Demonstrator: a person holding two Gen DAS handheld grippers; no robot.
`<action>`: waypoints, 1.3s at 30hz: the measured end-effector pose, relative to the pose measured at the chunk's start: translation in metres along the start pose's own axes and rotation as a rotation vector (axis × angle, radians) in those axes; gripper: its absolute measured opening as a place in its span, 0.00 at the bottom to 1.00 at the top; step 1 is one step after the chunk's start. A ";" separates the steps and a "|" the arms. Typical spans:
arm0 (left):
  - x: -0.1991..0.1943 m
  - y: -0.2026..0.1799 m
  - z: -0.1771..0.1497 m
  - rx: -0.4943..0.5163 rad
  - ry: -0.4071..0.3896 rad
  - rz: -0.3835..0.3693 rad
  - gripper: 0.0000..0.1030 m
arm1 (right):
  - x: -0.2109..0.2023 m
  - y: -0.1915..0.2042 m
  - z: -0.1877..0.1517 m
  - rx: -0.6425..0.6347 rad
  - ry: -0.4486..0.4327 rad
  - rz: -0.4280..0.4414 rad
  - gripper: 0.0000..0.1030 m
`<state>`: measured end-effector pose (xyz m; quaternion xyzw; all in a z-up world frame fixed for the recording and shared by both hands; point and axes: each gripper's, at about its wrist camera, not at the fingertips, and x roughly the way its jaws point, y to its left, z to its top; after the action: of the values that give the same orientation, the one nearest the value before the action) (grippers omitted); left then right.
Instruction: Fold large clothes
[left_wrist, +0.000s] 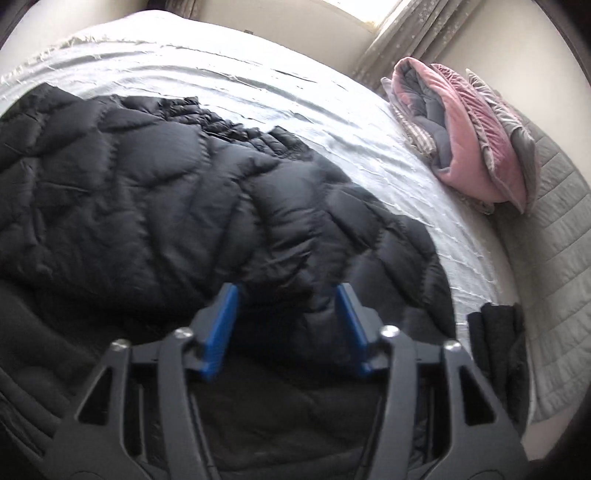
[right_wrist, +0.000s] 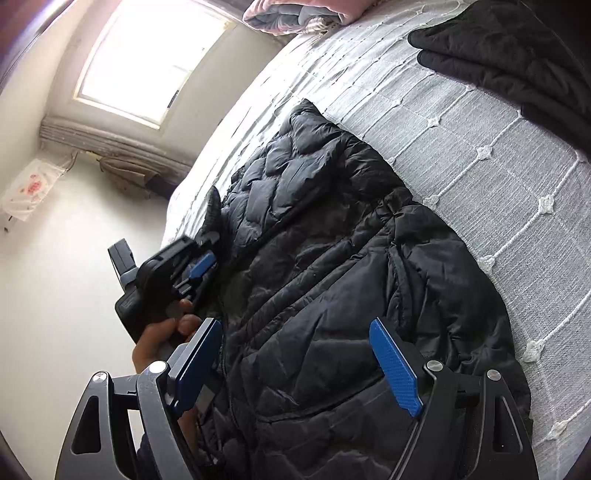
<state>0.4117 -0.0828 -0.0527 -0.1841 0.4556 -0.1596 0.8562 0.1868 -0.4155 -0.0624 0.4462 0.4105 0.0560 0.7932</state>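
A: How far along is the fold?

B: Early, I'd judge. The black puffer jacket (left_wrist: 155, 177) fills the frame's centre, spread over the grey bedspread (left_wrist: 295, 96), one part seemingly laid inward.

A: The grippers?

B: The left gripper (left_wrist: 288, 291) and right gripper (right_wrist: 295, 350) both hover spread apart, holding nothing.

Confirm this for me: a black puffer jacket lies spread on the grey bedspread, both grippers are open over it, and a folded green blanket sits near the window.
One detail is off: the folded blanket is pink and grey, not green, as the left wrist view shows. The rest holds: the black puffer jacket lies spread on the grey bedspread, with the left gripper and right gripper open over it.
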 end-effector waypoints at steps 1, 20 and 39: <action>0.001 -0.002 -0.001 0.005 0.004 -0.013 0.59 | 0.001 0.000 0.000 0.002 0.000 0.000 0.81; -0.150 0.107 -0.049 0.064 0.019 0.265 0.64 | 0.004 -0.004 0.003 -0.005 -0.011 -0.035 0.81; -0.274 0.275 -0.184 -0.088 -0.002 0.434 0.79 | -0.037 0.038 -0.056 -0.381 -0.189 -0.140 0.82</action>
<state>0.1397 0.2492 -0.0772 -0.1192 0.4904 0.0484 0.8620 0.1336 -0.3722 -0.0266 0.2617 0.3464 0.0351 0.9002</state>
